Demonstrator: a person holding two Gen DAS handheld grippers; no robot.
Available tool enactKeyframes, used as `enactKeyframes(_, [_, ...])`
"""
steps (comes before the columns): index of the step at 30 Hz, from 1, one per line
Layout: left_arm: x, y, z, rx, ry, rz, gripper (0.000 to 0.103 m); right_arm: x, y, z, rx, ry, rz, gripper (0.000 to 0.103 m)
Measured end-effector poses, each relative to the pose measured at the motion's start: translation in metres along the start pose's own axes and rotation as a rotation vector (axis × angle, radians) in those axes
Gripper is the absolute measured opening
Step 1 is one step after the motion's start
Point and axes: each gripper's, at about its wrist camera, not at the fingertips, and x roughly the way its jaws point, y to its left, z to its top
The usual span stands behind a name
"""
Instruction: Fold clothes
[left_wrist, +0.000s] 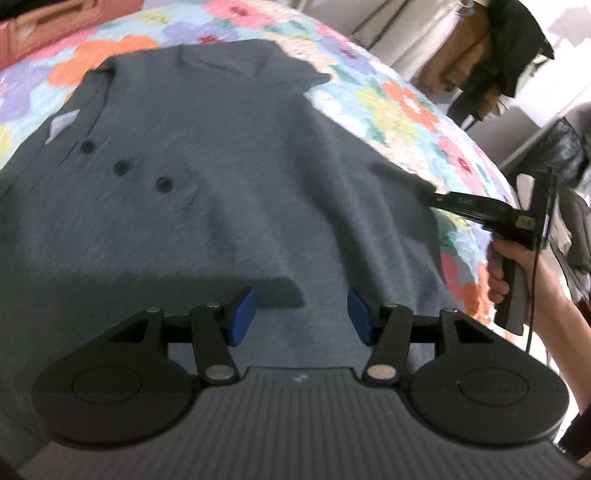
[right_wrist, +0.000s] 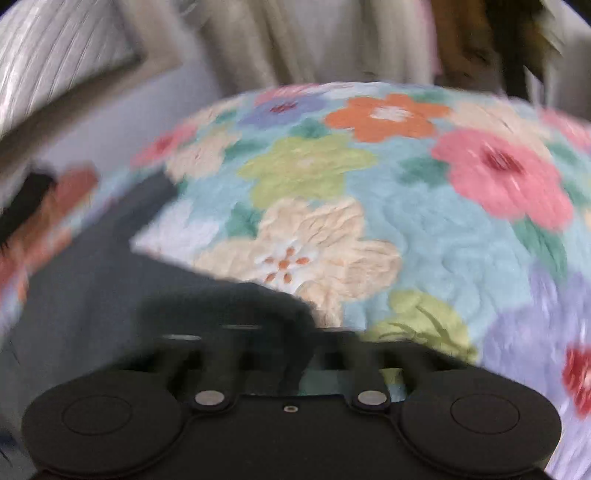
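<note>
Left gripper (left_wrist: 301, 314) wide open, over shirt hem | right gripper (left_wrist: 439, 201) pinching shirt's side edge, looks shut on it | grey shirt (left_wrist: 207, 177) flat on flowery blanket (left_wrist: 406, 99) | soft, light, floppy; grab edges or corners.

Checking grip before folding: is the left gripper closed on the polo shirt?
No: the left gripper has its blue pads spread apart above the grey polo shirt, nothing between them.
</note>
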Motion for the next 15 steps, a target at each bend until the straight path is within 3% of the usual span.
enactKeyframes(5, [-0.006,0.009,-0.005,0.008,-0.018,0.043,0.054,-0.016,-0.012,0.01,-0.014,-0.094,-0.141,0.001])
enactKeyframes(8, [-0.007,0.011,-0.008,0.012,-0.009,0.058,0.054,-0.017,-0.01,0.013,-0.015,-0.079,-0.151,0.002])
enactKeyframes(11, [-0.011,0.01,-0.01,0.012,0.018,0.081,0.059,-0.027,-0.005,0.012,0.024,-0.089,-0.162,0.015])
enactKeyframes(13, [-0.015,0.007,-0.012,0.028,0.036,0.113,0.065,-0.042,-0.004,0.01,0.108,-0.103,-0.128,0.046])
enactKeyframes(15, [-0.024,0.004,-0.016,0.06,0.039,0.159,0.071,-0.061,0.0,0.002,0.167,-0.101,-0.059,0.048])
